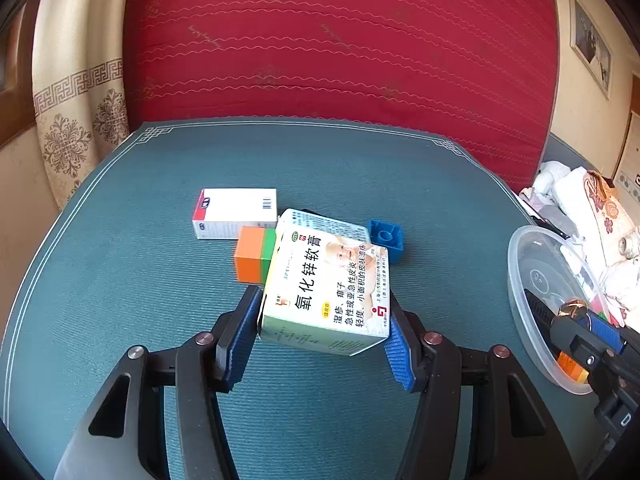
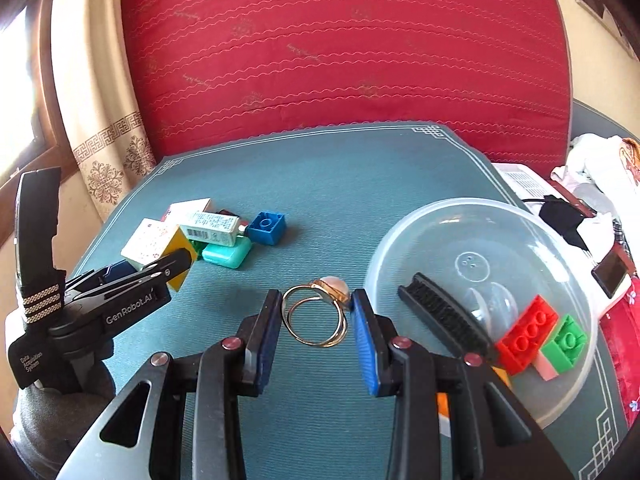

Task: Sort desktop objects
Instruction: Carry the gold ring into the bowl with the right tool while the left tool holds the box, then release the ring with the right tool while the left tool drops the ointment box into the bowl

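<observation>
My left gripper (image 1: 322,320) is shut on a white and green ointment box (image 1: 326,284) and holds it tilted above the teal mat (image 1: 120,280). Behind it lie an orange and green block (image 1: 254,255), a white and red box (image 1: 236,212) and a blue brick (image 1: 385,239). My right gripper (image 2: 316,320) is shut on a gold ring with a pale stone (image 2: 316,312), just left of the clear plastic bowl (image 2: 440,224). The bowl holds a black comb (image 2: 444,316), a red brick (image 2: 528,332) and a green brick (image 2: 568,340).
A red cushion (image 1: 340,40) stands behind the mat. A mint green case (image 2: 226,254) lies by the boxes. Cloths and clutter (image 1: 580,200) lie at the right, with a dark phone (image 2: 610,274). A patterned curtain (image 1: 76,120) hangs at the left.
</observation>
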{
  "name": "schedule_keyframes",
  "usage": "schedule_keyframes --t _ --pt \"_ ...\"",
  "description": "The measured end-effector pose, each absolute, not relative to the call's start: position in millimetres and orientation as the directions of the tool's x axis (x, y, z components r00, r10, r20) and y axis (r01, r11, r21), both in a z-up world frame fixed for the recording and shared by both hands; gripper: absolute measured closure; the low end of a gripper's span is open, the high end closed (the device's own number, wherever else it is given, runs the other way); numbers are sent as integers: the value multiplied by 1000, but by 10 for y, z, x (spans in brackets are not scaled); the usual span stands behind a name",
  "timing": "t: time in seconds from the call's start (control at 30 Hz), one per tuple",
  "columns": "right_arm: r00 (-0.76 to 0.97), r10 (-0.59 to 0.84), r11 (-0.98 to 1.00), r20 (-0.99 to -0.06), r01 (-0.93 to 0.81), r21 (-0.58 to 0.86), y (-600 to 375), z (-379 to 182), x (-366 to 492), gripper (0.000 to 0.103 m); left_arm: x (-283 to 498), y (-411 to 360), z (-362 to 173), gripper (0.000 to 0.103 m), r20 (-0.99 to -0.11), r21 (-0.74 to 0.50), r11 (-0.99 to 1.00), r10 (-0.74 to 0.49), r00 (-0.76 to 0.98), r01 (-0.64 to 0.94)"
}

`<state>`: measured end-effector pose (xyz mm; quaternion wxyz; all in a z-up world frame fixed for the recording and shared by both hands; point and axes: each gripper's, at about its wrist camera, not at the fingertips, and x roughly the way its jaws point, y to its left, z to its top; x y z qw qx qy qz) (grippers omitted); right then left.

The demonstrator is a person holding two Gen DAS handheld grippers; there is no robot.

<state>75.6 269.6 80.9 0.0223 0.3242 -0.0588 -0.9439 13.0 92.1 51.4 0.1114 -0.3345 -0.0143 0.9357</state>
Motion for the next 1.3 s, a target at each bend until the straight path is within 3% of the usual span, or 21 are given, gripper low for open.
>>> schedule_keyframes --t 0.6,1.3 --pt "-817 117 -958 -564 -243 152 3889 898 892 64 287 1902 738 43 -623 -66 -910 357 -696 -408" --pt "-824 132 -940 -551 -280 194 4345 868 949 64 356 2886 816 42 -637 -43 -818 465 -615 -574"
